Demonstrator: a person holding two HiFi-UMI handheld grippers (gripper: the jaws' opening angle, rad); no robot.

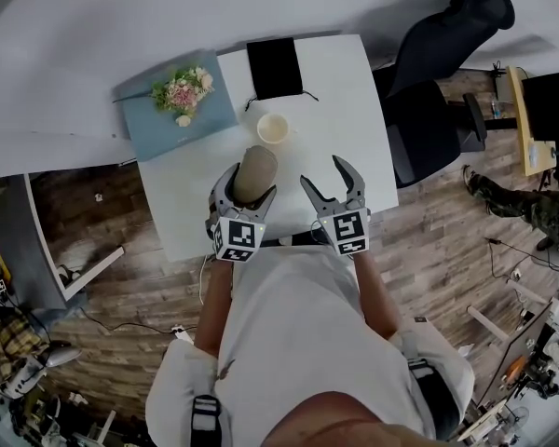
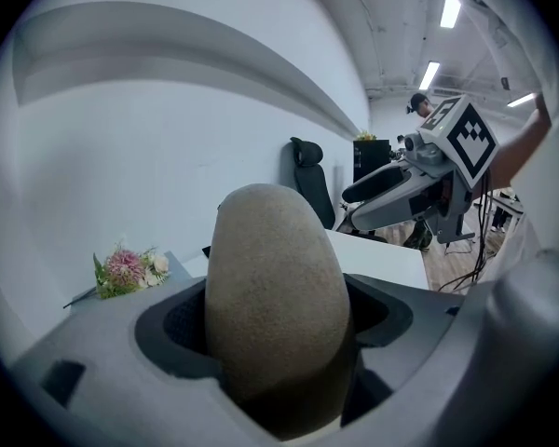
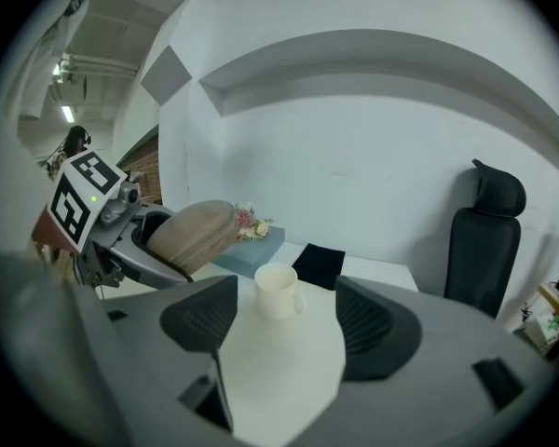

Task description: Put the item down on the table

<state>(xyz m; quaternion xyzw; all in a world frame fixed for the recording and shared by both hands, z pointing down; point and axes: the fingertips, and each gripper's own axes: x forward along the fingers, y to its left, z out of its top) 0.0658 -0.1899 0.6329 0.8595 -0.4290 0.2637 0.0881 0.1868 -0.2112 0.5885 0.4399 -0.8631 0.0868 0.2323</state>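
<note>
"Is the item (image 2: 275, 296) down on the table (image 1: 354, 101) yet?"

"Not yet, by the look of it. The left gripper (image 1: 250, 186) has its jaws closed around it, a tan egg-shaped lump. It sits just on the person's side of the cup (image 1: 273, 128), tilted and seemingly clear of the tabletop."

"And the right gripper (image 1: 324, 177)?"

"It is also short of the cup, jaws wide apart with nothing between them. Lowering the item and letting go appear to be all that remains."

Left gripper (image 2: 279, 343) clamps a tan oval item (image 2: 275, 305)
</note>
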